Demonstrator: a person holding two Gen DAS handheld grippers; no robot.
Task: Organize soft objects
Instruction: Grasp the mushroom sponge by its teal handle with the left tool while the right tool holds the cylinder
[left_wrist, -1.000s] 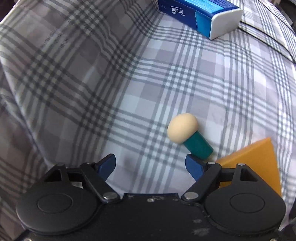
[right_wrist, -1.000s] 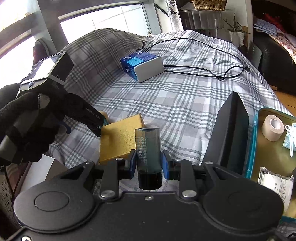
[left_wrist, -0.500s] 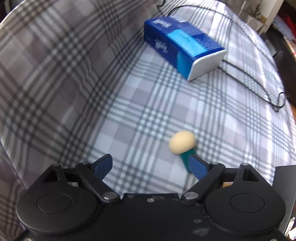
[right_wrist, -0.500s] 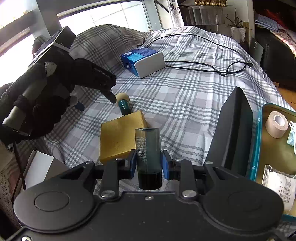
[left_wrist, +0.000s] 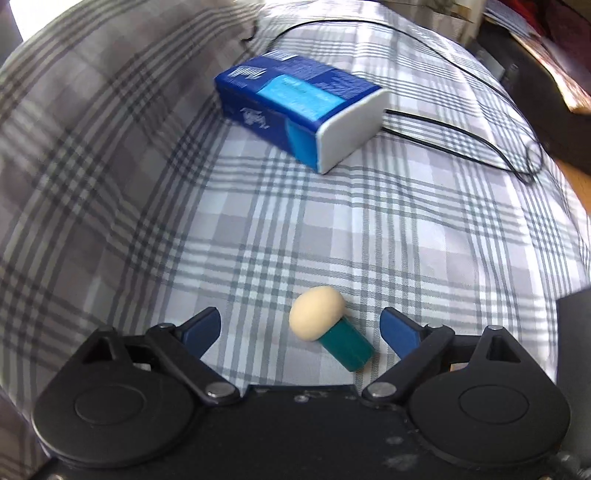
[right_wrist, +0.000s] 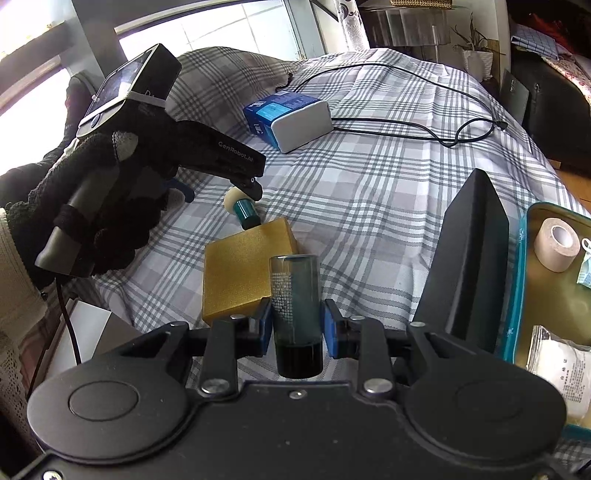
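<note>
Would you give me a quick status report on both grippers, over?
Left gripper open, straddling mushroom-shaped sponge. Right gripper shut on dark bottle. Gold box touching sponge's teal base.

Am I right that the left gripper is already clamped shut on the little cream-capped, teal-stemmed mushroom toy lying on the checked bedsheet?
Not quite. The left gripper is open, its blue fingers apart on either side of the cream-capped, teal-stemmed mushroom toy, not touching it. The toy does lie on the checked bedsheet. The left wrist view shows this.

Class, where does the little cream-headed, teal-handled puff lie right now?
In the left wrist view the puff lies on the plaid sheet between the open left gripper fingers, nearer than the blue tissue pack.
</note>
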